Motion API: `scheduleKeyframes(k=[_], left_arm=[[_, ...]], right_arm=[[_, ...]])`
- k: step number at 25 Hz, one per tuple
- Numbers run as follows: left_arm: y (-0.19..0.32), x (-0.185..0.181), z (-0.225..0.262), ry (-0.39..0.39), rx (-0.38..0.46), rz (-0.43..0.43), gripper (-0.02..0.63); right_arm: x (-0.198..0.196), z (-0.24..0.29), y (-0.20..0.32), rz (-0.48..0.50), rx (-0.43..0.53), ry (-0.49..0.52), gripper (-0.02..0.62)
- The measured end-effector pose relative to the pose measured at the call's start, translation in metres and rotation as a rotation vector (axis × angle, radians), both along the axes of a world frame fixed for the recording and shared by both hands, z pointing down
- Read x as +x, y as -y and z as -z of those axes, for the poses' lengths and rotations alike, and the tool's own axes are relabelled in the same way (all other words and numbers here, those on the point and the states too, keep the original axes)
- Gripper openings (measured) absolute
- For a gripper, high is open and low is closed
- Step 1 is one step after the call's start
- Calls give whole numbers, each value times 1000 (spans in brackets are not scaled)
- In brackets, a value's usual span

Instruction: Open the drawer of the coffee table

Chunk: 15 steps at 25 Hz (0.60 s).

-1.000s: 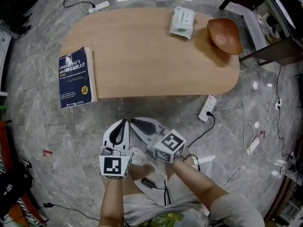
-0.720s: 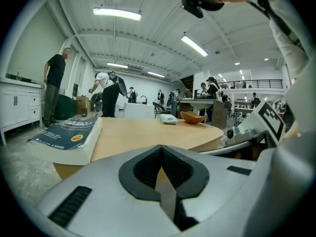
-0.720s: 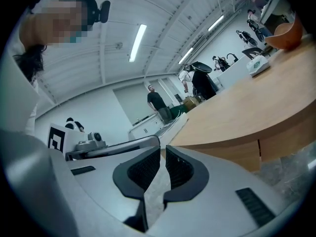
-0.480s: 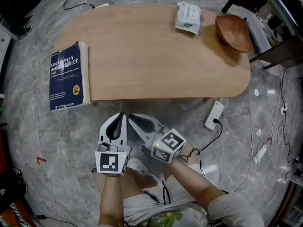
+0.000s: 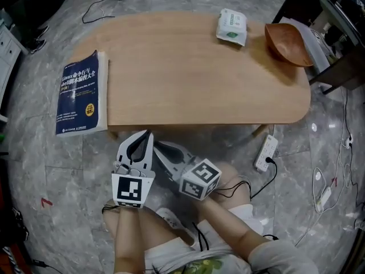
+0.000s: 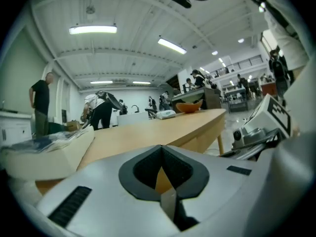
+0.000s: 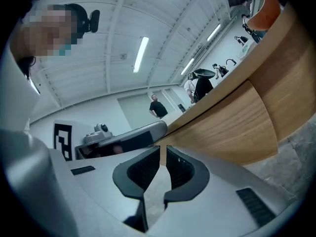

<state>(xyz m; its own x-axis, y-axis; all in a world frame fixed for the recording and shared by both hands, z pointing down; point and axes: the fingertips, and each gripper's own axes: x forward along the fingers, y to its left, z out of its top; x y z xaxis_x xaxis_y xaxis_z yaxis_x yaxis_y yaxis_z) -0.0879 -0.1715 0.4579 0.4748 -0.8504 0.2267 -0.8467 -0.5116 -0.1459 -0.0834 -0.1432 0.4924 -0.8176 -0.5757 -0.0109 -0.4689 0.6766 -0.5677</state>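
Head view: the desk (image 5: pixel 188 67) is seen from above with a blue book (image 5: pixel 81 100) at its left end and a tissue pack (image 5: pixel 232 26) and a wooden bowl (image 5: pixel 287 41) at its right end. The left gripper (image 5: pixel 149 135) and the right gripper (image 5: pixel 157 144) are held side by side just before the near edge. The left fingers are pressed together on nothing; the right fingers are all but closed, with only a thin slit and nothing in it. No drawer can be made out from above. In the right gripper view a wooden panel (image 7: pixel 237 127) is seen under the top, just ahead.
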Motion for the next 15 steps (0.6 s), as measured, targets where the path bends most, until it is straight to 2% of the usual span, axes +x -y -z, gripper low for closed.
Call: scheduleKeyframes(k=[2,4,7,11,15], left_arm=[[12,5,-5,65,-30,-79,8],[15,7,-6,44,-55,-117,8],[10,5,-9,-41,-49,-96,8],[5,4,-16,-35,-9,-98,8],[4,-6,-19,-26,-13,-82,8]], right_arm=[[-1,-6,6,-3,-10,9,23],[-1,-17,12,-12,-46,23,23],[0,-35,20,-20,-103,44,23],[7,-52,35,-60,-168,108,25],[14,-63,40,-72,-216,146,25]])
